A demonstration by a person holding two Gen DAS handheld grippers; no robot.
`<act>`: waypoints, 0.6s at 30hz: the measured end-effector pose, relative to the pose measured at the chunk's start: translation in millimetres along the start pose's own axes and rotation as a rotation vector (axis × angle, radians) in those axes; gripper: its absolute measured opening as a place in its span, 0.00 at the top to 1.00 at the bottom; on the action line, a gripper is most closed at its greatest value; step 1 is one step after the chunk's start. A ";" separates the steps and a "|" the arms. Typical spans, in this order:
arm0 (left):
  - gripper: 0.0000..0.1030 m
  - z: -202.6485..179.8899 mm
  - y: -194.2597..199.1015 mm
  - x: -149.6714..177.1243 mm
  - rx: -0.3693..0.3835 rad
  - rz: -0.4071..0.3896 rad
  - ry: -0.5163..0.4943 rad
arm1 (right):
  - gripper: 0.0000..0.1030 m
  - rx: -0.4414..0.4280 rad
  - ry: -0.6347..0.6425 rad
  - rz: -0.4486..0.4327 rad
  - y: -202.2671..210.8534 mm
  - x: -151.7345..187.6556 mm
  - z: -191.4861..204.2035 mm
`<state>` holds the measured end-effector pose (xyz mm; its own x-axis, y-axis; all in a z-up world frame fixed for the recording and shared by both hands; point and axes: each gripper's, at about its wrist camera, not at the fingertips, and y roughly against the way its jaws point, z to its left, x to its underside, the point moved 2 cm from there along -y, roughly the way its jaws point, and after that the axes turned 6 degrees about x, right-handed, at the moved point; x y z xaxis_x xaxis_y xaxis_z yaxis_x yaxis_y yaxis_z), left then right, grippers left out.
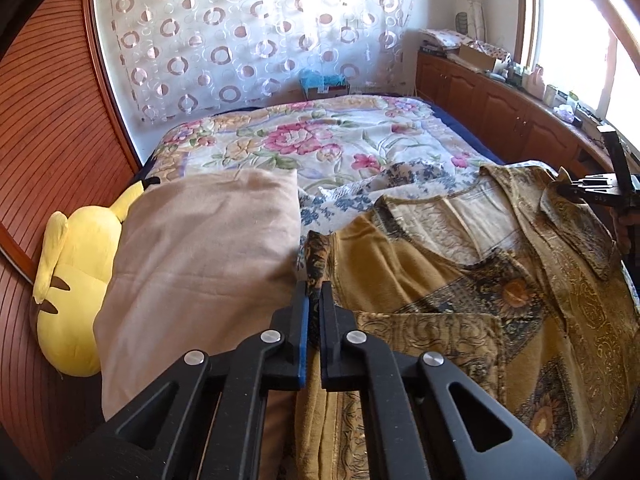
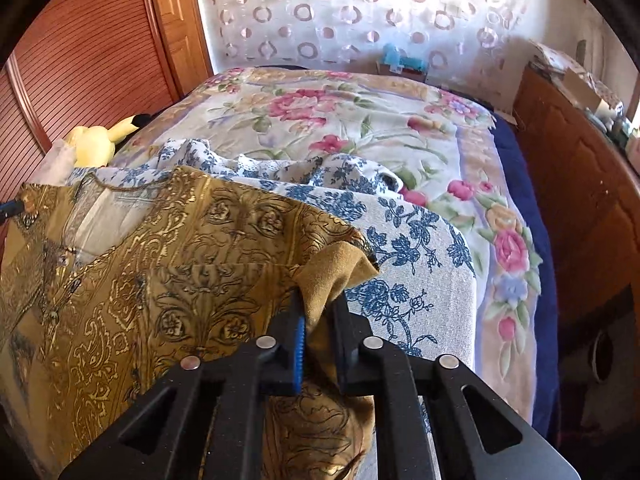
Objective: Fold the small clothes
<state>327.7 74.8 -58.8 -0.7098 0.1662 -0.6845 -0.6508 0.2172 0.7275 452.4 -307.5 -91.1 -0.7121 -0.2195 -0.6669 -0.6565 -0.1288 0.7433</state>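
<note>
We find the mustard patterned garment (image 1: 460, 280) spread across the near part of the bed (image 1: 344, 136), lying over a blue-flowered cloth (image 2: 404, 248) and just beside a beige pillow (image 1: 192, 264); its neckline faces away from us, toward the foot of the bed. Our left gripper (image 1: 314, 288) is closed on the garment's left edge, a narrow fold of cloth standing up between its jaws; our right gripper (image 2: 320, 308) is clamped on a bunched corner of the opposite edge, the plain underside showing there. In the left wrist view the right gripper (image 1: 576, 190) appears at the far right, so the garment's width runs between the two grippers and its length runs away from us; the cloth between them seems slack rather than taut, though the fisheye view makes this hard to confirm. We judge that the coming fold turns on this span: each gripper holds its own side, neither being nearer the middle. A yellow plush toy (image 1: 76, 280) lies beyond the pillow, well clear of the work.
</note>
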 end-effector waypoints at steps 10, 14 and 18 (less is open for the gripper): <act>0.96 -17.3 42.3 2.2 0.046 -0.076 -0.008 | 0.92 -0.028 -0.019 -0.132 52.7 18.3 7.6; 0.96 -28.7 62.7 9.7 0.064 -0.103 -0.018 | 0.92 -0.039 -0.009 -0.173 77.5 33.5 16.3; 0.96 -37.4 84.7 20.7 0.077 -0.131 -0.029 | 0.92 -0.039 0.006 -0.207 103.8 53.5 24.0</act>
<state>247.8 60.6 -9.6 -0.6112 0.1586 -0.7754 -0.7141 0.3120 0.6267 340.2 -309.5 -50.9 -0.5613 -0.1900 -0.8055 -0.7784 -0.2095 0.5918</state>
